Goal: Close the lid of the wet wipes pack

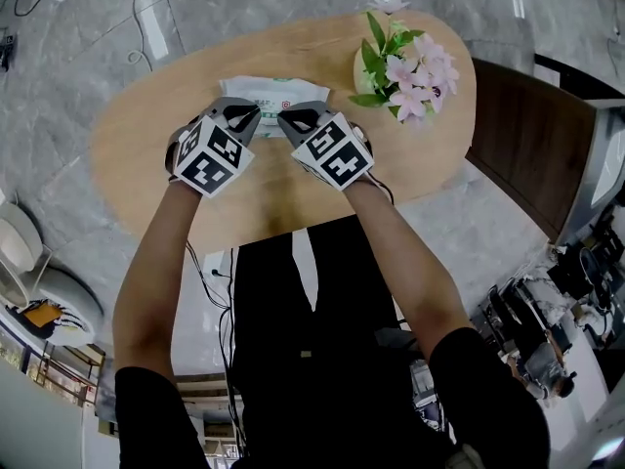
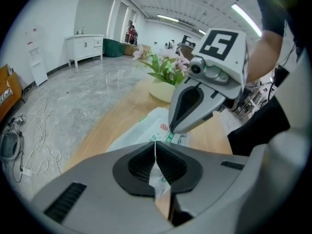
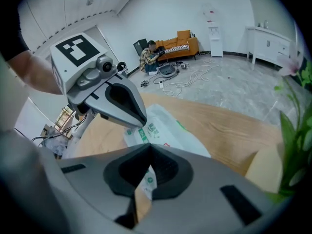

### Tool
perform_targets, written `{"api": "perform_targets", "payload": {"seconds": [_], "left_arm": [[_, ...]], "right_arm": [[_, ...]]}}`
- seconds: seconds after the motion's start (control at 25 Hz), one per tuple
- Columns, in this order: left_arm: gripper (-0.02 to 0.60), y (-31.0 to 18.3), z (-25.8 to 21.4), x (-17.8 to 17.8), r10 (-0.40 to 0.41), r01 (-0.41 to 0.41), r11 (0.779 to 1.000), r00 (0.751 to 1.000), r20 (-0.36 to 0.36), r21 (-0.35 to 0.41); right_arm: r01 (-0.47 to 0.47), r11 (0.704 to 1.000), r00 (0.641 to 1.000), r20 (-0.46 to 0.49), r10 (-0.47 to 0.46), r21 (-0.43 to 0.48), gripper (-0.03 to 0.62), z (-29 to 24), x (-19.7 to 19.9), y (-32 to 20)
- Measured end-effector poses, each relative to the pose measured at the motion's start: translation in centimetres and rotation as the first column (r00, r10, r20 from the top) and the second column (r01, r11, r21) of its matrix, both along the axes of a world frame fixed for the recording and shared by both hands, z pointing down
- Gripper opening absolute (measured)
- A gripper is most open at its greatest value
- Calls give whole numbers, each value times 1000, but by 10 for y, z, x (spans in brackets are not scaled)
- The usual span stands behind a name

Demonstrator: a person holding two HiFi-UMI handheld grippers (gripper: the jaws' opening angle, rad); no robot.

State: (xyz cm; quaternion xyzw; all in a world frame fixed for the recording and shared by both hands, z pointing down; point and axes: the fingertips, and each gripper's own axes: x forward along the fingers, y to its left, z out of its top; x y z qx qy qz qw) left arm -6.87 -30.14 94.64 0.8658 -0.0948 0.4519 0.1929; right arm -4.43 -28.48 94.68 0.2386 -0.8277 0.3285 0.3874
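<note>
The white and green wet wipes pack (image 1: 278,93) lies flat on the oval wooden table (image 1: 146,140), just beyond both grippers. My left gripper (image 1: 248,118) sits at the pack's near edge, and in the left gripper view (image 2: 155,147) its jaws are shut with a thin white and green film of the pack (image 2: 141,130) pinched between them. My right gripper (image 1: 292,120) is right beside it, tip to tip; its jaws (image 3: 148,150) are shut with nothing seen between them. The pack (image 3: 170,130) shows below. I cannot make out the lid.
A pale pot of pink flowers (image 1: 402,66) stands on the table just right of the pack. A dark brown cabinet (image 1: 532,135) is past the table's right end. Cables (image 1: 146,18) trail on the grey floor.
</note>
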Motion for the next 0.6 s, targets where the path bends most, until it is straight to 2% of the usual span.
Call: {"api": "perform_targets", "payload": {"seconds": [0.12, 0.2, 0.28, 0.36, 0.6], "left_arm": [[18, -6, -25, -2, -46, 47, 999, 997, -57, 8], [18, -10, -48, -3, -123, 121, 992, 984, -127, -24], [18, -13, -77, -5, -222, 212, 975, 953, -204, -71], [18, -17, -112, -4, -291, 278, 957, 917, -273, -87], [18, -25, -253, 8, -344, 376, 927, 829, -442, -17]], "right_arm": [[-5, 999, 1000, 14, 5, 37, 11, -23, 5, -3], [-11, 998, 1000, 24, 10, 62, 11, -42, 10, -6], [-24, 996, 999, 40, 21, 83, 11, -67, 16, -8], [-44, 992, 997, 71, 36, 114, 11, -102, 20, -15], [-65, 964, 977, 212, 9, 257, 11, -250, 26, -34]]}}
